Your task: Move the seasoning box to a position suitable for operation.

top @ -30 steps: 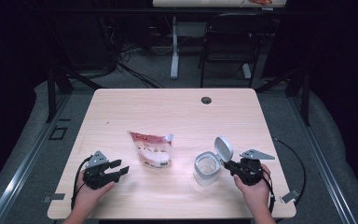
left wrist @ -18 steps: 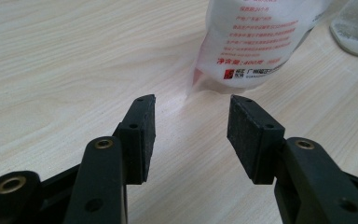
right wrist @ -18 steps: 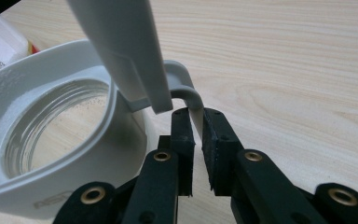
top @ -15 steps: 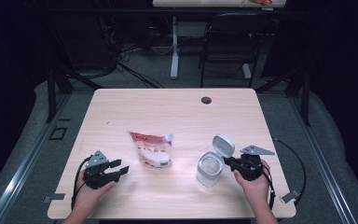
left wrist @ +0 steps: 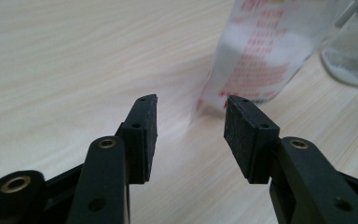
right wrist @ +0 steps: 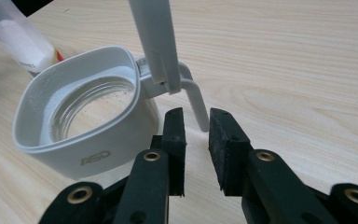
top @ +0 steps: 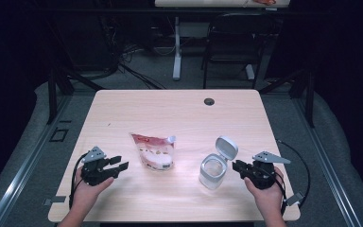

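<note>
A clear glass jar (top: 212,171) with a white collar stands on the table's right side, its flip lid (top: 227,147) raised. My right gripper (top: 235,165) sits just right of it. In the right gripper view the jar (right wrist: 88,116) is close ahead, and the lid's white latch (right wrist: 193,95) hangs down to the gap of my right gripper (right wrist: 193,121). Its jaws have just been opening and the pads do not press on the latch. A red-and-white pouch (top: 153,151) stands mid-table. My left gripper (top: 122,162) lies left of it. Its jaws (left wrist: 191,109) have just been closing slightly, still open and empty, before the pouch (left wrist: 261,60).
The wooden table (top: 194,113) has a cable hole (top: 209,101) near its far edge. A cable trails from each gripper off the table's near corners. Beyond the table are a dark floor, a chair and another desk's legs.
The right gripper's jaws stand a little wider apart than before. The jar, the pouch and both hands stay about where they were.
</note>
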### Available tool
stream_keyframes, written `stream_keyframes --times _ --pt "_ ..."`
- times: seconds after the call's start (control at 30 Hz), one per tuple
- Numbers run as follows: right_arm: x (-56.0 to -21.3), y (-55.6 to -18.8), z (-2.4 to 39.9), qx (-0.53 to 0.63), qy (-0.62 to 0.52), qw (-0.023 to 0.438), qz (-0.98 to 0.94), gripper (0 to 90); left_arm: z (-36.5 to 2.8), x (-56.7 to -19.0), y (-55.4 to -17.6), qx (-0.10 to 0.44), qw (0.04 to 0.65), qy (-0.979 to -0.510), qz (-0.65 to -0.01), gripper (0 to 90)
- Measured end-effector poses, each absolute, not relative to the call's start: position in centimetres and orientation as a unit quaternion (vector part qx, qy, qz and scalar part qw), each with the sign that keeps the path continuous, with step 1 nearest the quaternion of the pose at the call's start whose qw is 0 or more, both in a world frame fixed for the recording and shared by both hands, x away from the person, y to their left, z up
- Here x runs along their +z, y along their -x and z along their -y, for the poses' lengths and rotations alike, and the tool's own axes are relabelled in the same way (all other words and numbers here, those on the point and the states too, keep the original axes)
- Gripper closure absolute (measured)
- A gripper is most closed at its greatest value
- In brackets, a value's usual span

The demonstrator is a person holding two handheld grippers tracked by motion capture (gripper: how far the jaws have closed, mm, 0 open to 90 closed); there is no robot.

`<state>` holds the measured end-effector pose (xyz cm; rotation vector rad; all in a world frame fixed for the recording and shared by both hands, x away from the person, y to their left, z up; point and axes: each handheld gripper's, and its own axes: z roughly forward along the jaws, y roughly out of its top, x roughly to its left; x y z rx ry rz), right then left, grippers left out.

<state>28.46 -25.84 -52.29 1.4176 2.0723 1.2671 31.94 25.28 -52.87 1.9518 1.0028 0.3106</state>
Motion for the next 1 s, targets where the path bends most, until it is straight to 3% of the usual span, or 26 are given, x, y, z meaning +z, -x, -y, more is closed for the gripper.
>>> stream_keyframes --times 0.53,0.8,1.0 --pt "-51.5 -28.1 26.1 0.443 -0.493 0.170 -0.729 74.6 -23.4 -45.9 -34.2 0.138 0.480 -0.795 -0.344 59.7" --pt "-51.1 -27.8 26.1 0.442 -0.494 0.173 -0.728 69.7 -22.3 -44.4 -34.9 0.105 0.472 -0.812 -0.327 66.8" --pt "-50.6 -27.4 26.4 0.444 -0.497 0.177 -0.724 69.3 -21.6 -44.1 -35.5 0.120 0.466 -0.817 -0.319 68.8"
